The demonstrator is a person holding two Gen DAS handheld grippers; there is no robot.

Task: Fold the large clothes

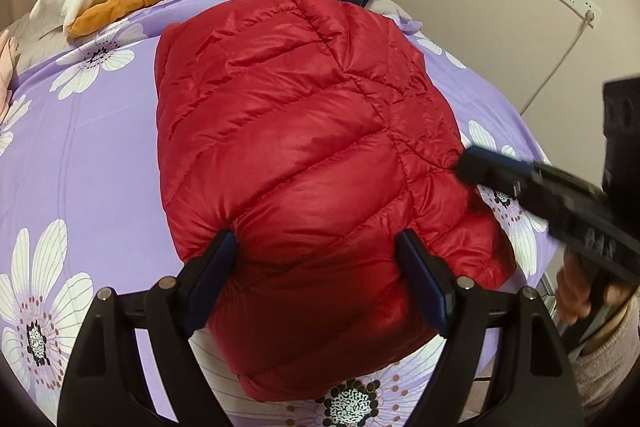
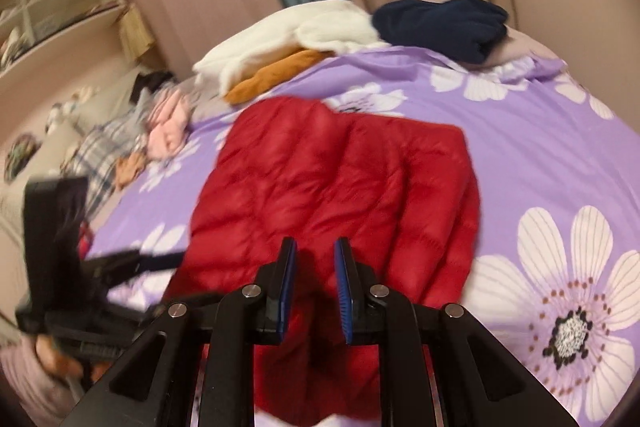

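From the left gripper's (image 1: 316, 247) camera, the jaws stand spread wide, straddling the near bulge of the red puffer jacket (image 1: 304, 131) without pinching it. The risk, I judge: the slick, air-filled shell could spring back open or slide on the purple bedspread (image 1: 100, 155) if nothing holds it down. The right gripper (image 1: 468, 163) noses the jacket's edge at three o'clock.

From the right gripper's (image 2: 316, 259) camera, blurred, its jaws sit partly apart, holding nothing. The jacket (image 2: 332, 187) lies mid-bed, folded into a plump quilted bundle. The left gripper (image 2: 160, 261) shows at nine o'clock.
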